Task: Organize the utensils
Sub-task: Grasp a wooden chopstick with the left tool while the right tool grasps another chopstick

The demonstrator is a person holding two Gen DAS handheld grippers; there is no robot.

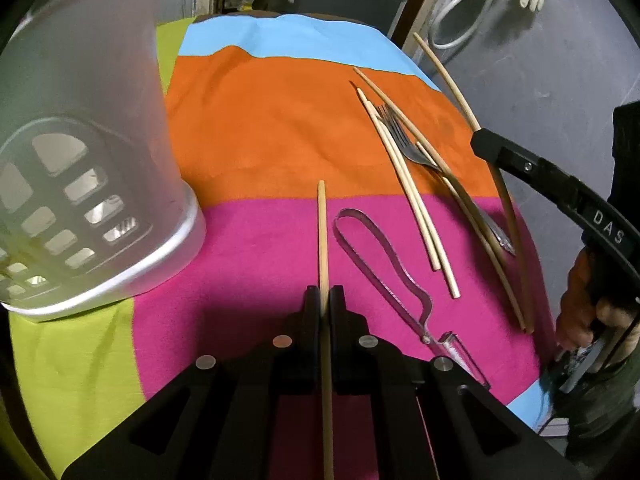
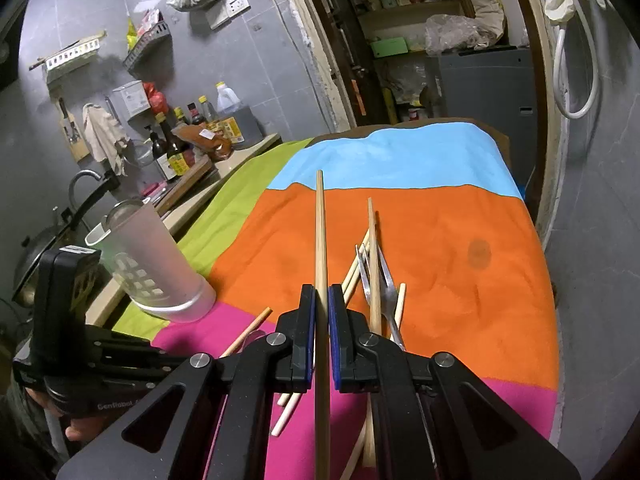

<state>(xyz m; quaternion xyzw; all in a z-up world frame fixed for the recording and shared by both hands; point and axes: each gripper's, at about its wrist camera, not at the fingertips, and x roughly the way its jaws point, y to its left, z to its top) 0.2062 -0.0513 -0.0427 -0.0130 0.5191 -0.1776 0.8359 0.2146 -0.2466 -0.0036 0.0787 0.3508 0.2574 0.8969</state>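
Note:
My left gripper (image 1: 324,296) is shut on a wooden chopstick (image 1: 322,232) that points forward over the pink stripe of the cloth. A frosted utensil holder (image 1: 80,160) with a slotted insert stands close at the left. My right gripper (image 2: 322,296) is shut on another chopstick (image 2: 320,232), lifted above the cloth. Several loose chopsticks (image 1: 412,196) and a metal fork (image 1: 404,144) lie to the right on the orange and pink stripes. A metal peeler (image 1: 384,264) lies on the pink stripe just right of my left gripper. The holder (image 2: 152,264) shows at the left in the right wrist view.
The striped cloth (image 1: 260,120) covers a narrow table whose right edge drops to a grey floor. A kitchen counter with bottles (image 2: 180,144) and a sink tap (image 2: 86,184) runs along the left. A doorway with shelves (image 2: 420,20) lies beyond the far end.

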